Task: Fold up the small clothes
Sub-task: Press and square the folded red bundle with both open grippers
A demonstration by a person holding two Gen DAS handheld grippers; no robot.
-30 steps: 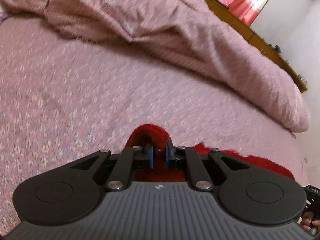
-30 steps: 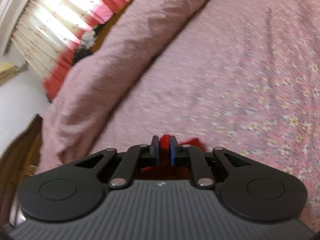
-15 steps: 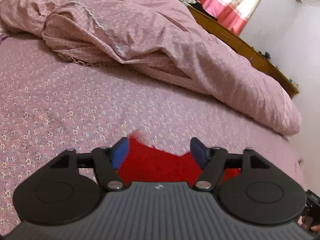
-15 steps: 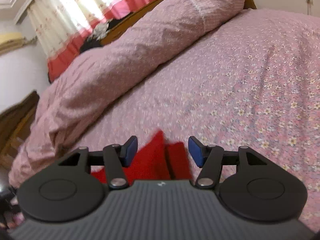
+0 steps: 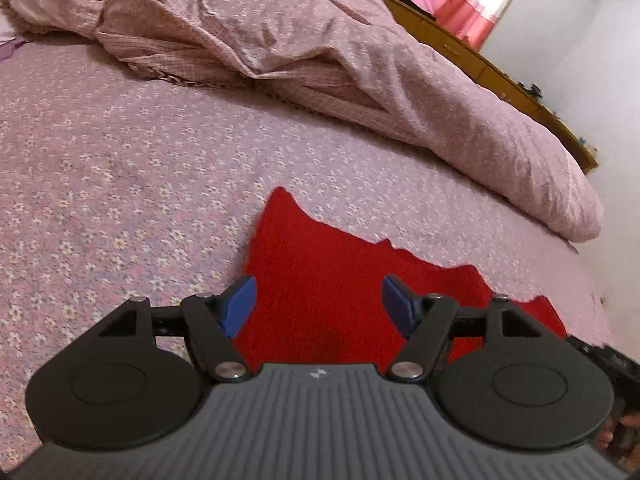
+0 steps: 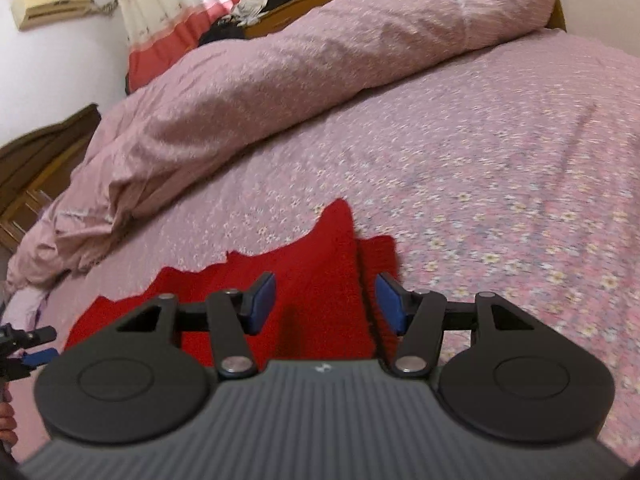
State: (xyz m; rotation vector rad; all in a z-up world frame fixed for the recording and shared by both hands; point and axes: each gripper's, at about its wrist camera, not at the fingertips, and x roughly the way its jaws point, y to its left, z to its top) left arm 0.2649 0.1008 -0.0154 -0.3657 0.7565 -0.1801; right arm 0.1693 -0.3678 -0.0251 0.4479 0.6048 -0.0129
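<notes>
One red garment (image 5: 340,280) lay flat on the flowered pink bedsheet (image 5: 120,184), its far edge jagged, one corner peaked toward a rumpled pink duvet (image 5: 320,52) heaped further up the bed. Left gripper (image 5: 319,300) hung over the cloth's left part, jaws spread wide after just opening, blue pads (image 5: 240,304) clear of the fabric, nothing held. Right gripper (image 6: 326,300) hung over the right end, where a fold ridge showed; jaws also just opened, about half apart, empty. Pink-and-white curtain (image 6: 192,4) and wooden bed frame (image 5: 480,64) stood behind.
</notes>
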